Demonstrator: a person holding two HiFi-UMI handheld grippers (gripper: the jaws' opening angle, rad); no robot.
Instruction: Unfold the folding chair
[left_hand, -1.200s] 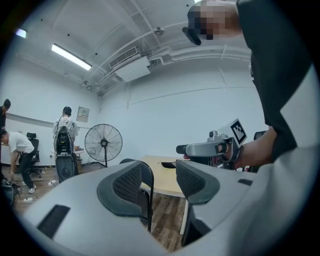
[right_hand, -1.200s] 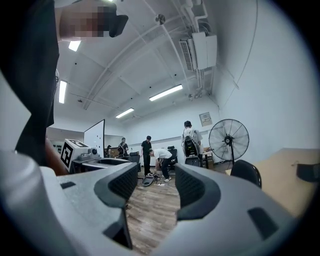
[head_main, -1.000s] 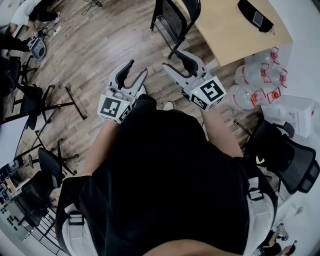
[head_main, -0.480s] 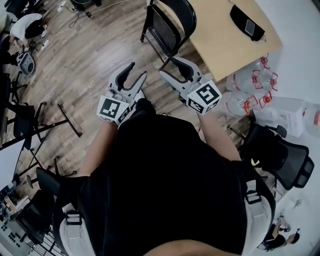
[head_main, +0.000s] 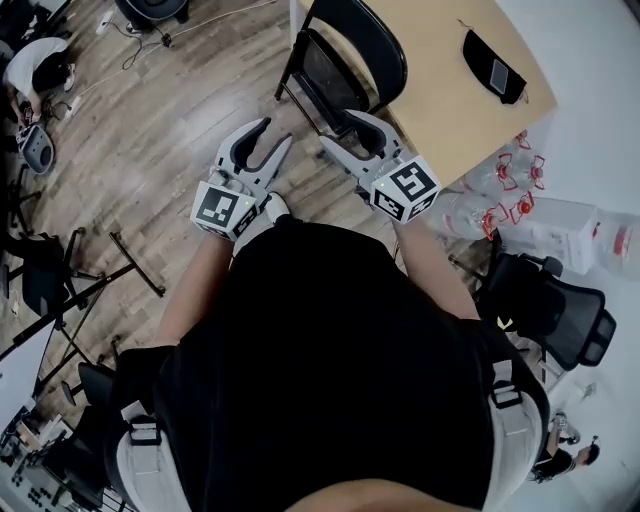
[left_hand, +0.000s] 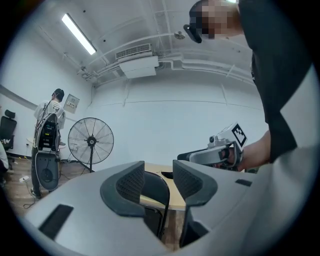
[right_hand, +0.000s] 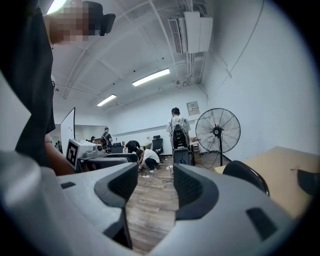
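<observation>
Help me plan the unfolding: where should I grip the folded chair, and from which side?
Probably the rounded top edge of the backrest, approached from the open floor side. The chair stands upright and folded beside the table, so that edge is its highest free part, and the table blocks the far side.

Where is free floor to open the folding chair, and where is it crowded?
Free: the wood floor left of the folding chair, up to the black stands. The table is bare between chair and black pouch. Crowded: right of the table, water bottles and an office chair.
</observation>
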